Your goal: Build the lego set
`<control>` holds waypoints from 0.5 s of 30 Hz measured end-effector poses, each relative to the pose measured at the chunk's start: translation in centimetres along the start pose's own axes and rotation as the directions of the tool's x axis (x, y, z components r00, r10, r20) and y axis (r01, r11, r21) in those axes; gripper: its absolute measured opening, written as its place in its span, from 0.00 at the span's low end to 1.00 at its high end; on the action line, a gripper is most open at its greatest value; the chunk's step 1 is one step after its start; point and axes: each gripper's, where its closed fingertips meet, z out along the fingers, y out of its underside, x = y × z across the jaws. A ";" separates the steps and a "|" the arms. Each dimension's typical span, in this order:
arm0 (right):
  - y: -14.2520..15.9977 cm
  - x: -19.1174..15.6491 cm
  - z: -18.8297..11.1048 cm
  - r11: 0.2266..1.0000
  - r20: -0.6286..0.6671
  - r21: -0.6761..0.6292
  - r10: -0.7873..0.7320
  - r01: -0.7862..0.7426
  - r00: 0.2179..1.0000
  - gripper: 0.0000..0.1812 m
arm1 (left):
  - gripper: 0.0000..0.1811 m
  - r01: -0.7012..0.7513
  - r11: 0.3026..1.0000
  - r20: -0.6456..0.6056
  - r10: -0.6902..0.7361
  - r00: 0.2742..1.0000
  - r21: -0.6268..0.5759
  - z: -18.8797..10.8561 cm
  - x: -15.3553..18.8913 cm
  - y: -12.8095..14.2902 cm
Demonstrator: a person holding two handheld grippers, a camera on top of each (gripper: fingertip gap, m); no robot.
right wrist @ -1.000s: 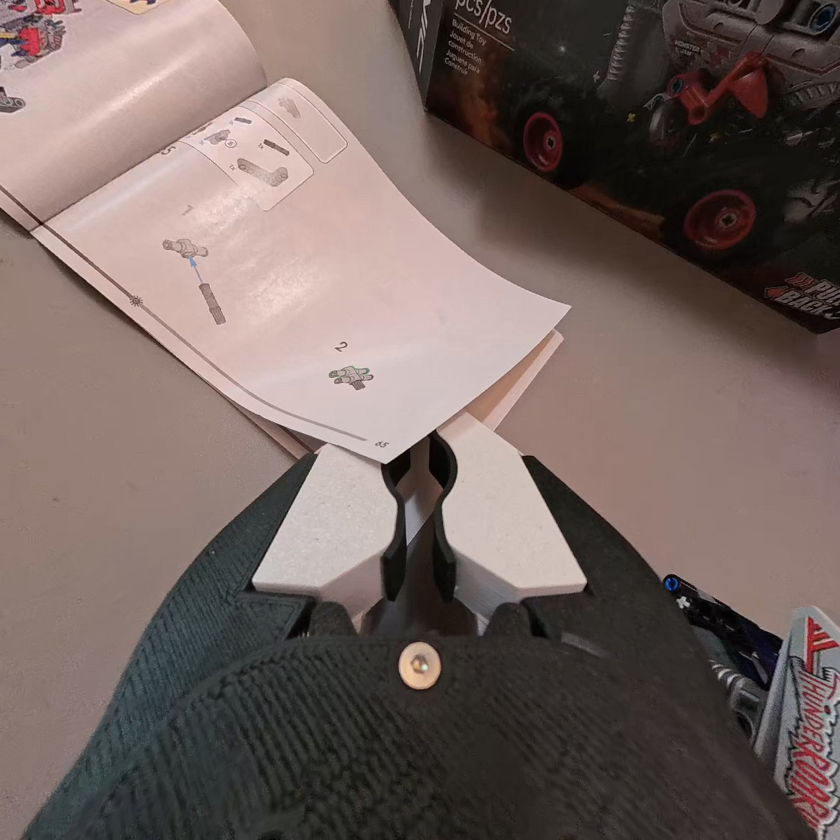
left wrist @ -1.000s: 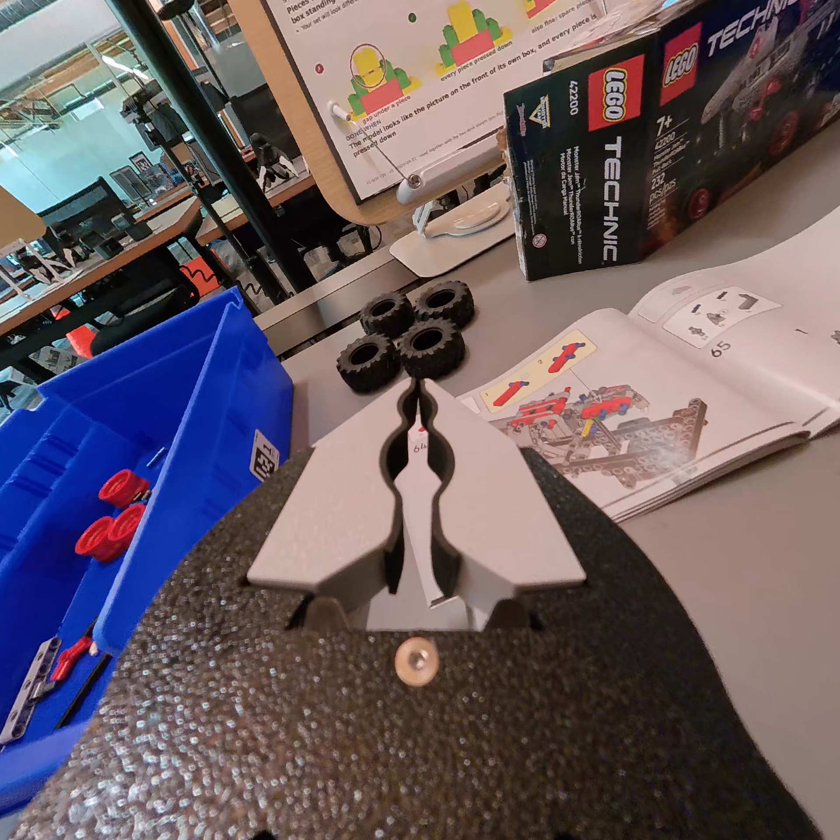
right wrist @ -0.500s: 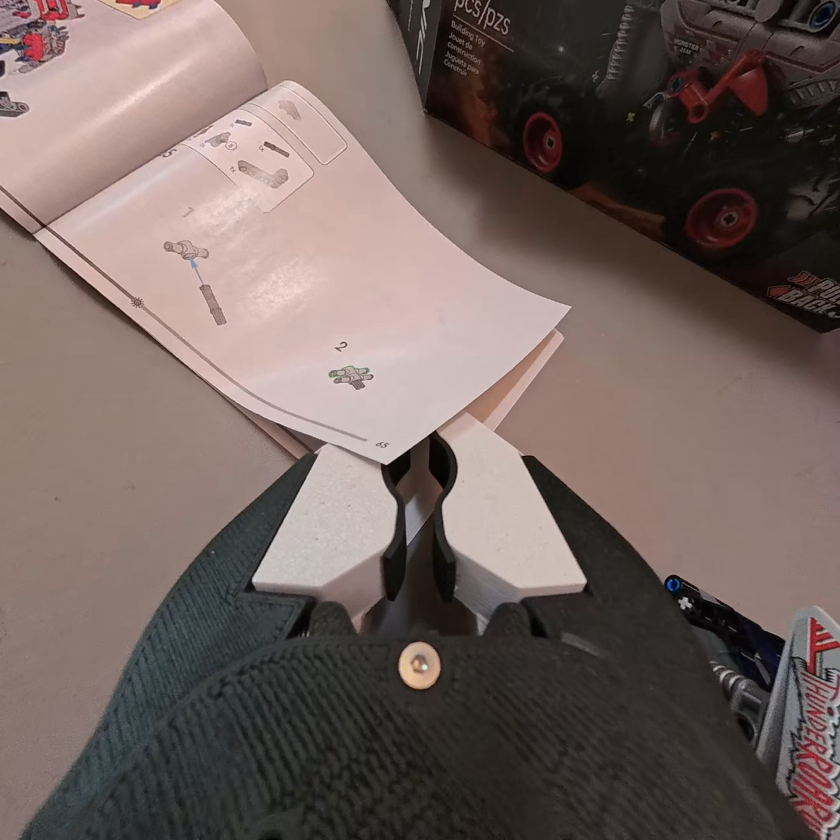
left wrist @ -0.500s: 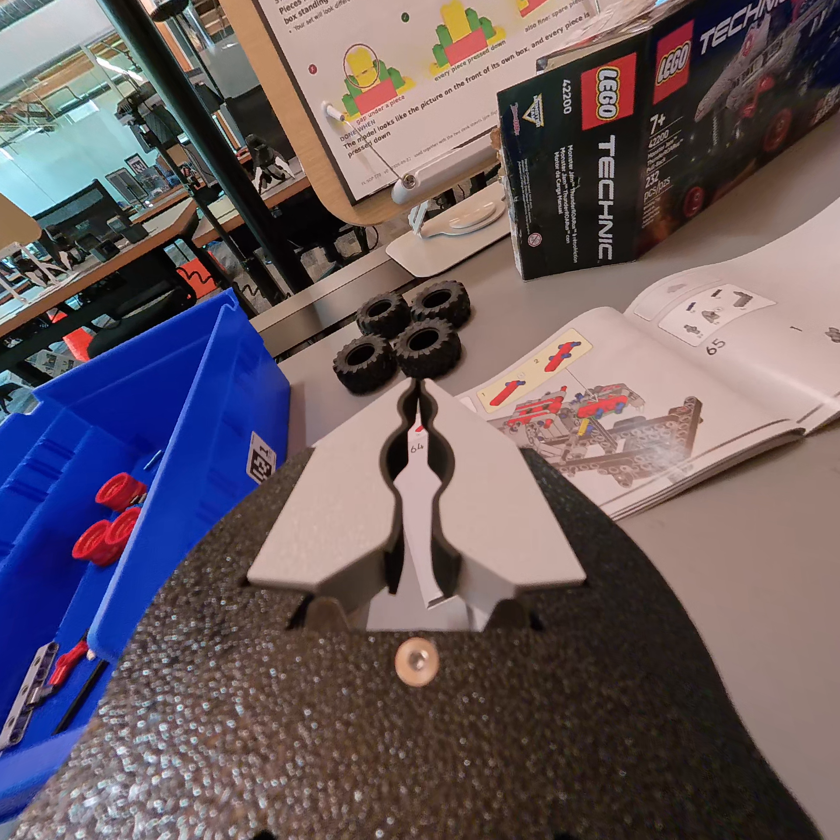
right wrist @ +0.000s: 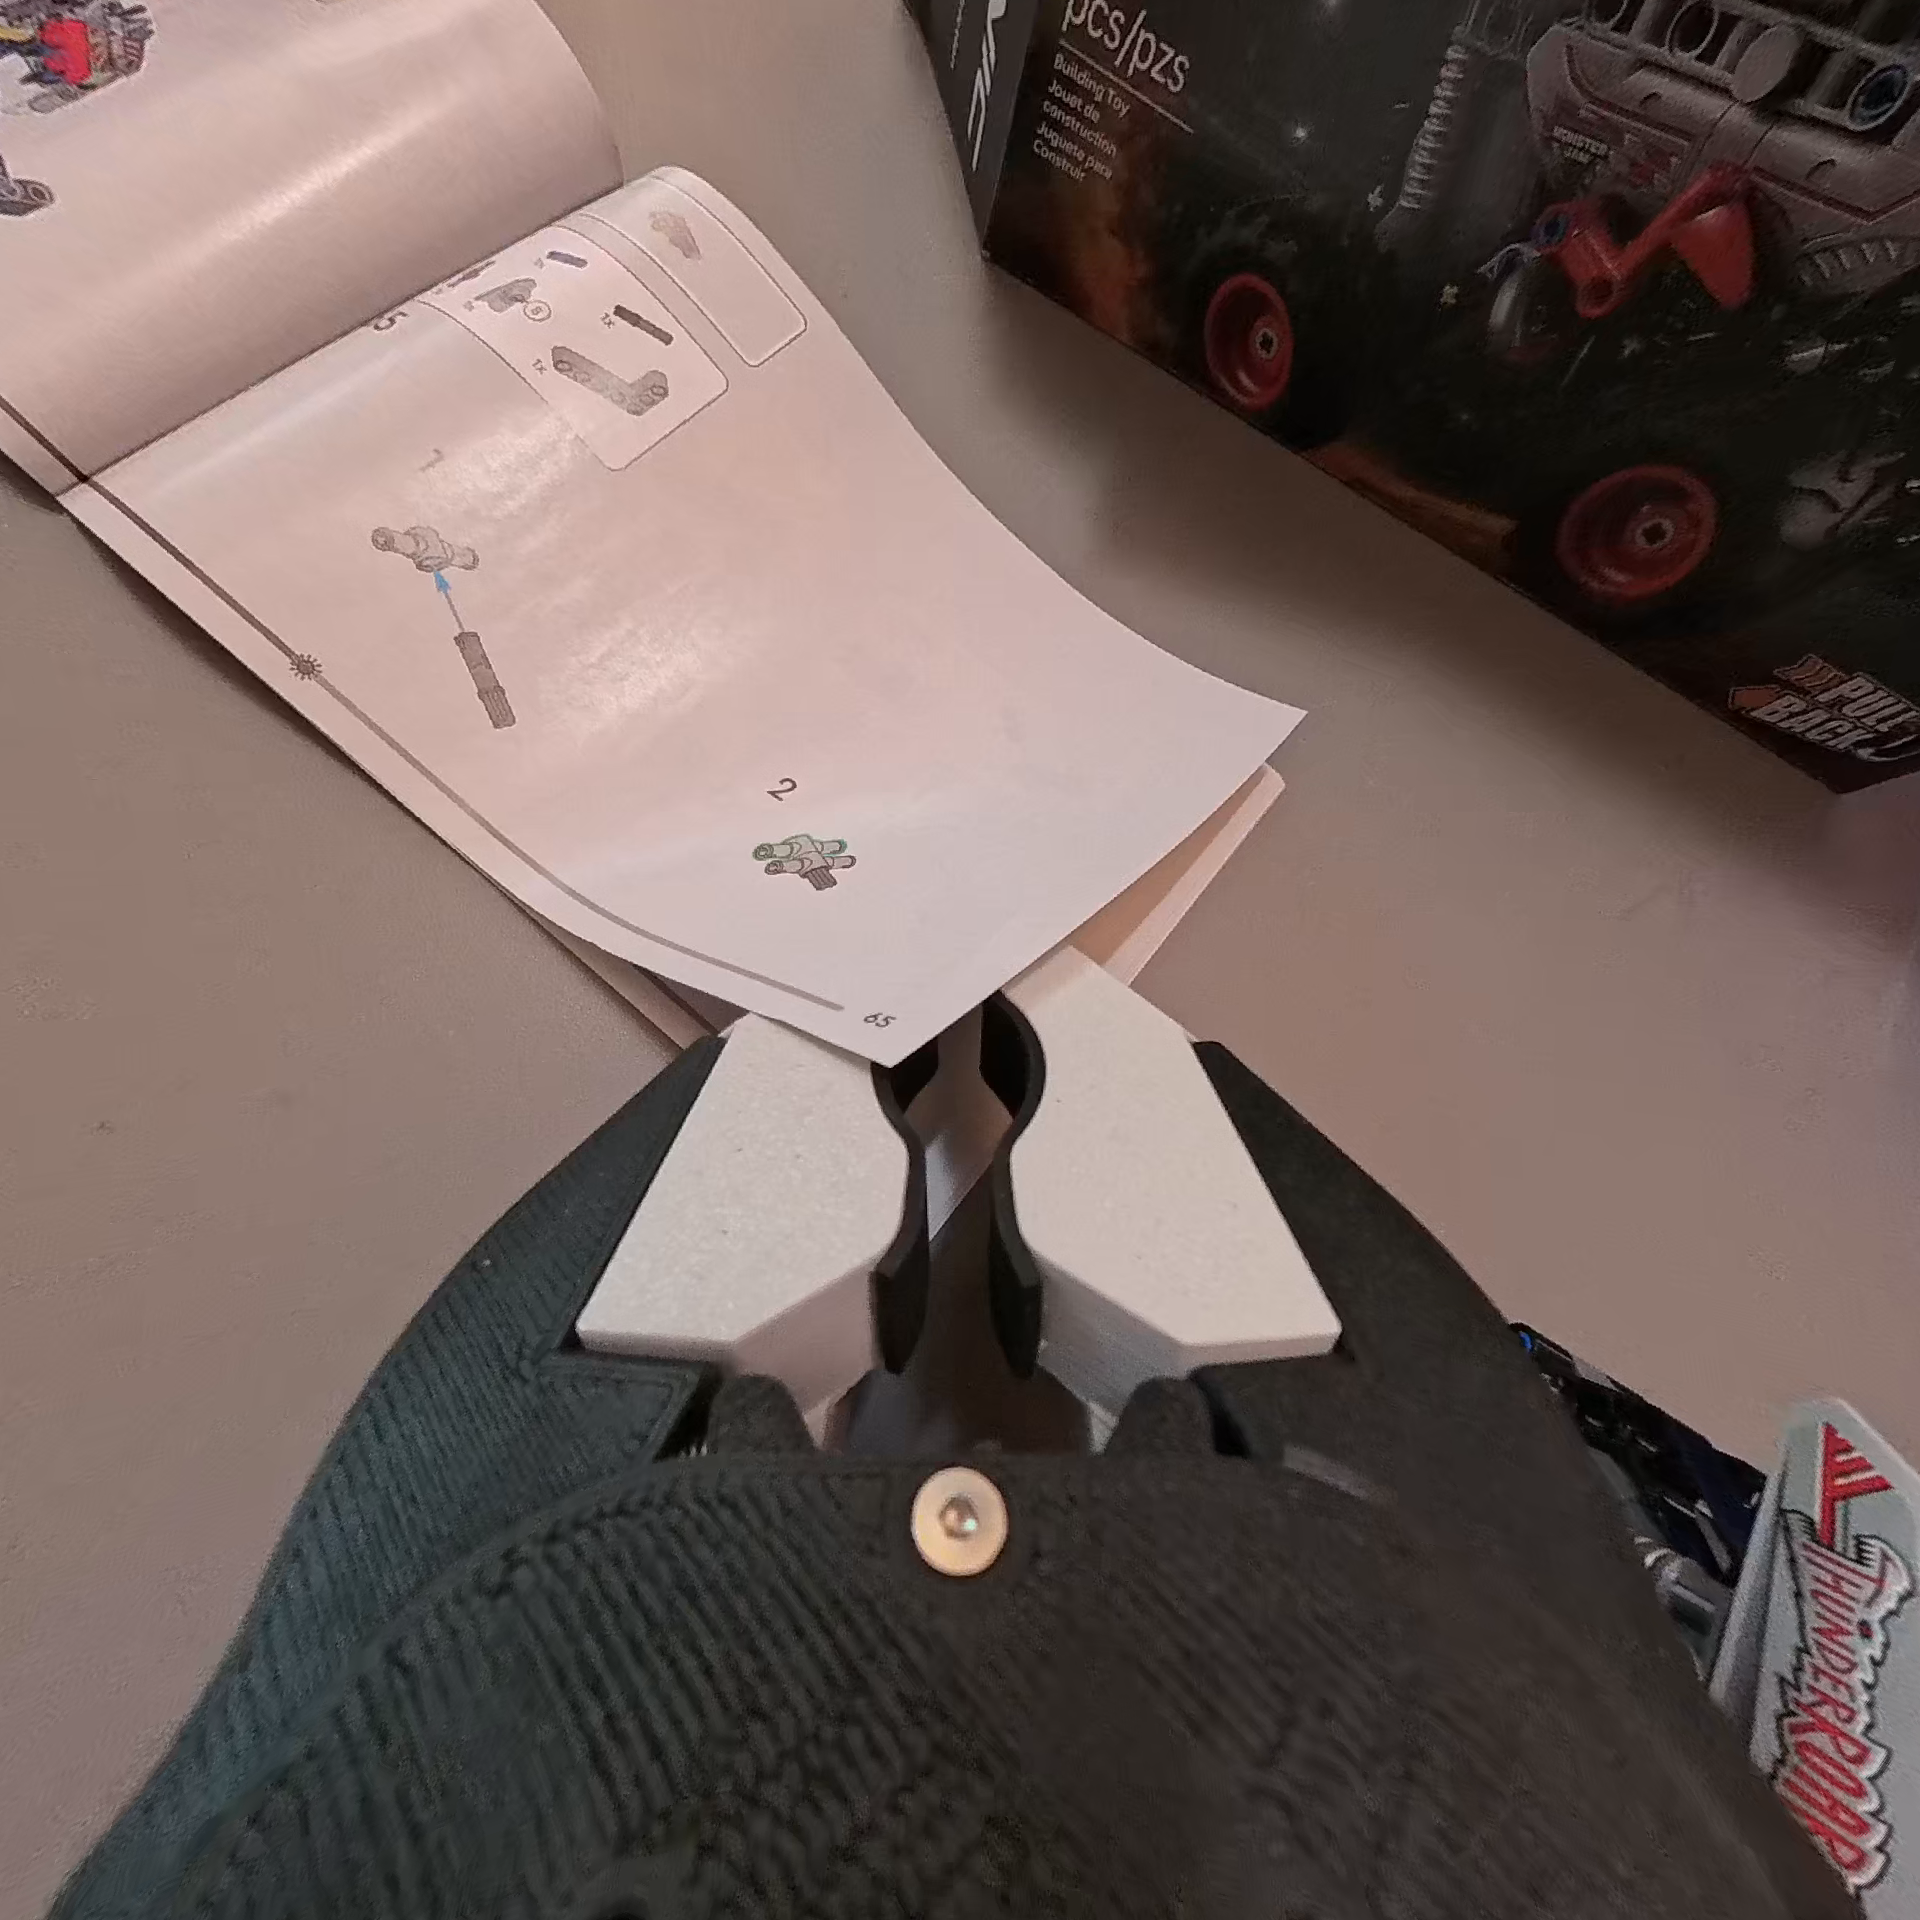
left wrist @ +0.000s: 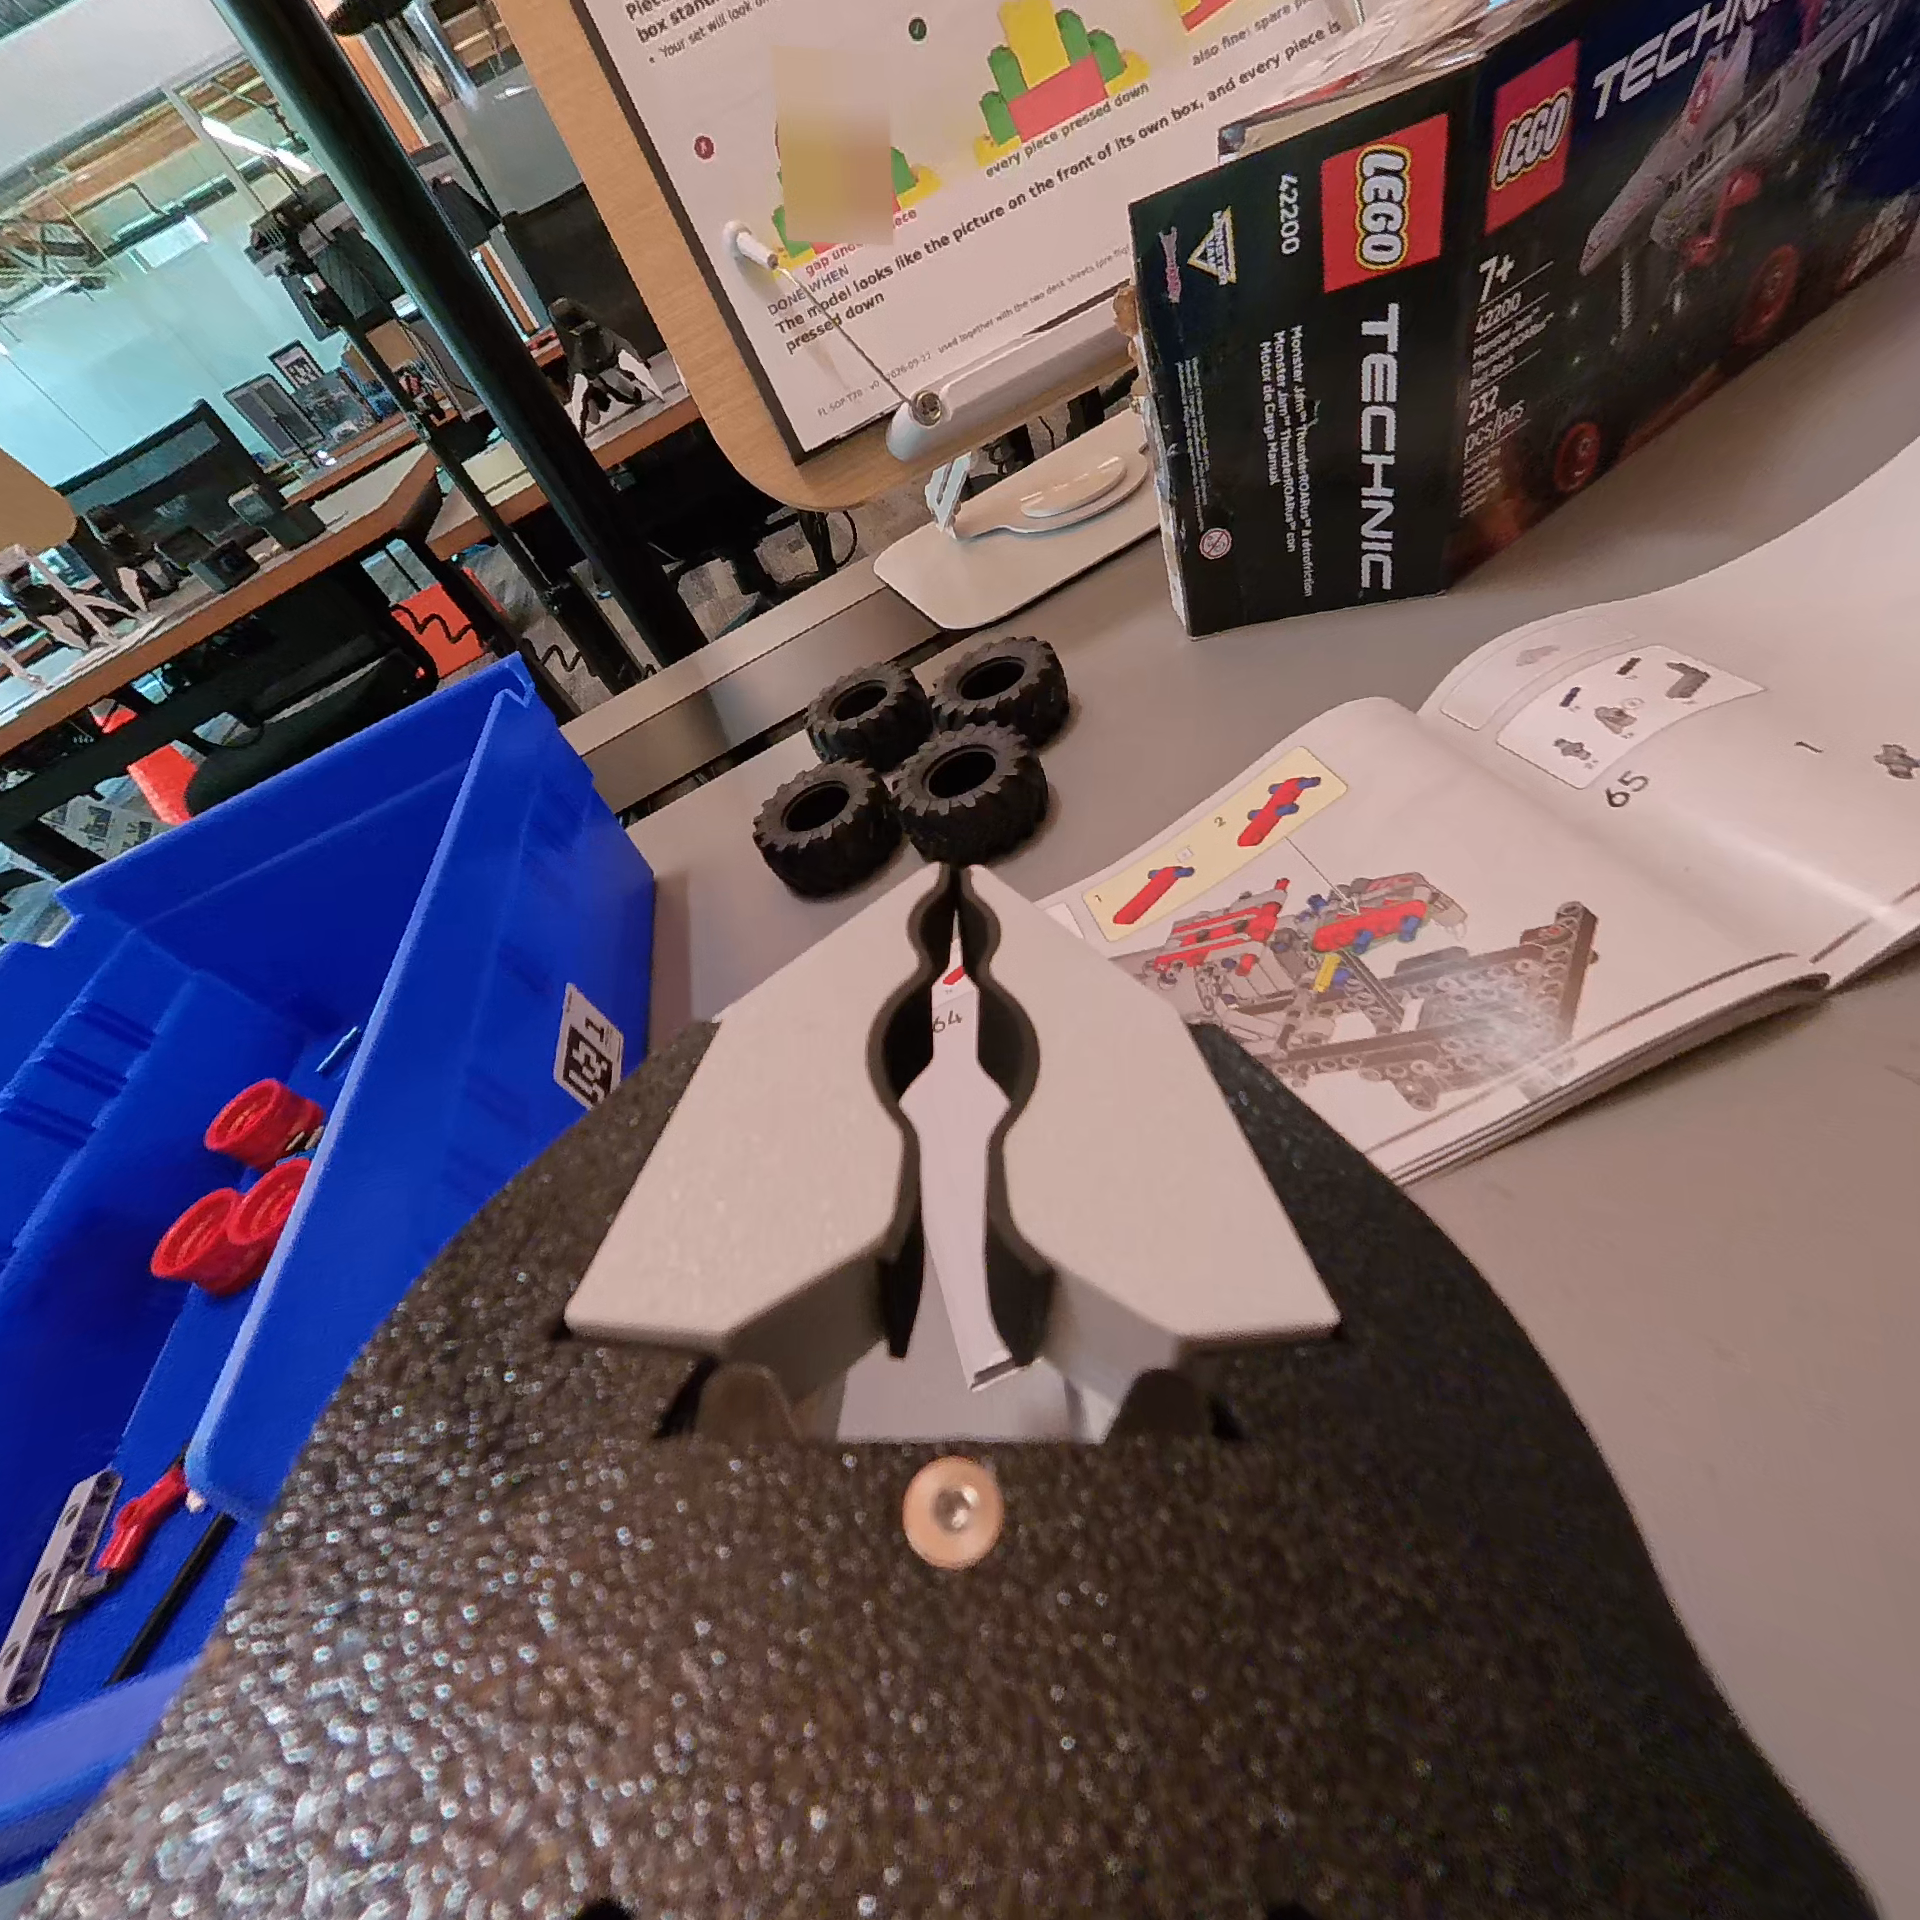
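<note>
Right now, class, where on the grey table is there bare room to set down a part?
Bare grey table lies left of the open paper instruction booklet, and between booklet and dark cardboard set box. Crowded: four black rubber tyres between blue plastic bin and booklet.

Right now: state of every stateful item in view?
left gripper: shut on booklet's left-page corner
right gripper: shut on lifted page
instruction booklet: open, on table
lifted page: curled upward
set box: standing
blue bin: open, holding red hubs
</note>
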 end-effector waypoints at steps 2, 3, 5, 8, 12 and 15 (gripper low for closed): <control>0.0 0.0 0.0 1.000 0.000 0.000 0.000 0.000 1.000 0.00 | 0.00 0.001 1.000 0.001 -0.001 1.000 0.003 0.0 0.0 0.0; 0.0 0.0 0.0 1.000 0.000 0.000 -0.001 0.001 1.000 0.00 | 0.00 0.002 1.000 0.000 -0.002 1.000 0.003 0.0 0.0 0.0; 0.0 0.0 0.0 1.000 -0.002 0.000 -0.005 0.005 1.000 0.00 | 0.00 0.003 1.000 -0.002 -0.003 1.000 0.001 0.0 0.0 0.0; 0.0 0.0 0.0 1.000 -0.004 0.000 -0.010 0.010 1.000 0.00 | 0.00 0.002 1.000 -0.003 -0.002 1.000 0.002 0.0 0.0 0.0; 0.0 0.0 0.0 1.000 -0.002 0.001 -0.011 0.011 1.000 0.00 | 0.00 0.005 1.000 -0.004 -0.005 1.000 0.003 0.0 0.0 0.0; 0.0 0.0 0.0 1.000 -0.001 0.000 -0.014 0.014 1.000 0.00 | 0.00 0.003 1.000 -0.006 -0.003 1.000 0.005 0.0 0.1 -0.1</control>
